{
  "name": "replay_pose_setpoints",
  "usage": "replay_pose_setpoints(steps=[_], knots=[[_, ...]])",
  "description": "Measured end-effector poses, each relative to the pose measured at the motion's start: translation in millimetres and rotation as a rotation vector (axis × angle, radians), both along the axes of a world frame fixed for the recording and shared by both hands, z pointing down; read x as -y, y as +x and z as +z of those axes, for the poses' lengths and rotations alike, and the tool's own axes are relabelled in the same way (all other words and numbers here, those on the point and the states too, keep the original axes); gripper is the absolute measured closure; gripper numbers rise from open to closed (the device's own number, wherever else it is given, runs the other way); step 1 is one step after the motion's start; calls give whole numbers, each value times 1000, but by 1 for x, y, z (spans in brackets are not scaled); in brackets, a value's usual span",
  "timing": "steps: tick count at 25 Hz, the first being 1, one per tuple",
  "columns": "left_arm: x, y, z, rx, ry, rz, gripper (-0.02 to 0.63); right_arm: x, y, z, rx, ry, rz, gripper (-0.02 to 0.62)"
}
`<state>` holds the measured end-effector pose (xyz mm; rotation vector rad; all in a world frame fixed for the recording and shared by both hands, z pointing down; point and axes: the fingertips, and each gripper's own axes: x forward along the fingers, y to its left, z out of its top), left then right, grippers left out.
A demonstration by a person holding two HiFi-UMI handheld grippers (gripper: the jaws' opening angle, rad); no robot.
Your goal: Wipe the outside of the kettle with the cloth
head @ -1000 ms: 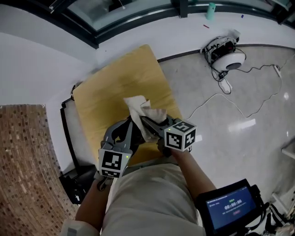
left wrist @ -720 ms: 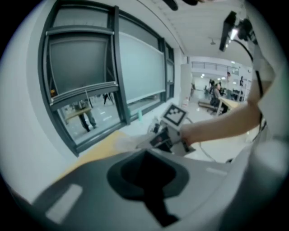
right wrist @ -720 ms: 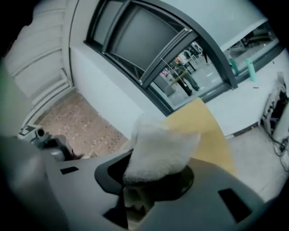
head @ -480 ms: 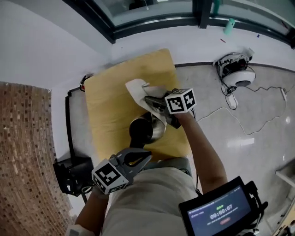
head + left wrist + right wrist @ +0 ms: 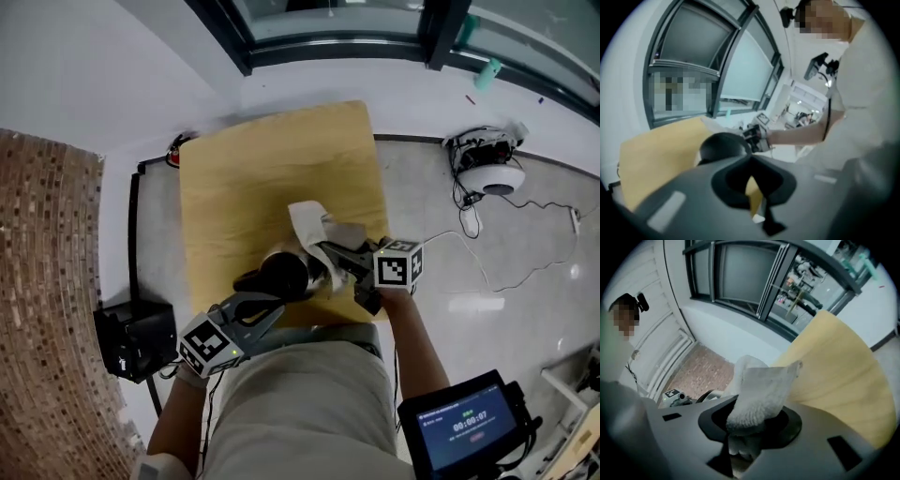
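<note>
The kettle (image 5: 286, 274), steel with a black lid, stands near the front edge of the wooden table (image 5: 262, 169). My right gripper (image 5: 323, 251) is shut on the white cloth (image 5: 307, 223) and holds it against the kettle's right side. In the right gripper view the cloth (image 5: 759, 390) bulges out of the closed jaws and hides most of the kettle. My left gripper (image 5: 272, 302) sits just in front of the kettle, at its near side. In the left gripper view its jaws (image 5: 750, 158) meet with nothing between them, and the kettle's lid (image 5: 723, 146) lies just beyond.
A black box (image 5: 136, 337) sits on the floor left of the table, next to a brick wall. A round white device (image 5: 487, 173) with loose cables lies on the floor at the right. A tablet screen (image 5: 469, 427) is at the lower right. A window frame runs behind the table.
The left gripper pulled back toward the body, then came forward again to the kettle's near side. The right gripper with the cloth slid from the kettle's far side to its right side.
</note>
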<state>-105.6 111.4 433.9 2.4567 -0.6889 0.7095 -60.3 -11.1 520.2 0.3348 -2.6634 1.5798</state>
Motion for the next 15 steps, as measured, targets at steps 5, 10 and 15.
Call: replay_pose_setpoints(steps=[5, 10, 15], knots=[[46, -8, -58, -119, 157, -156, 604, -8, 39, -44, 132, -1, 442, 468], [86, -6, -14, 261, 314, -160, 604, -4, 30, -11, 73, 14, 552, 466], [93, 0, -1, 355, 382, -185, 606, 2, 20, 15, -63, -47, 467, 468]])
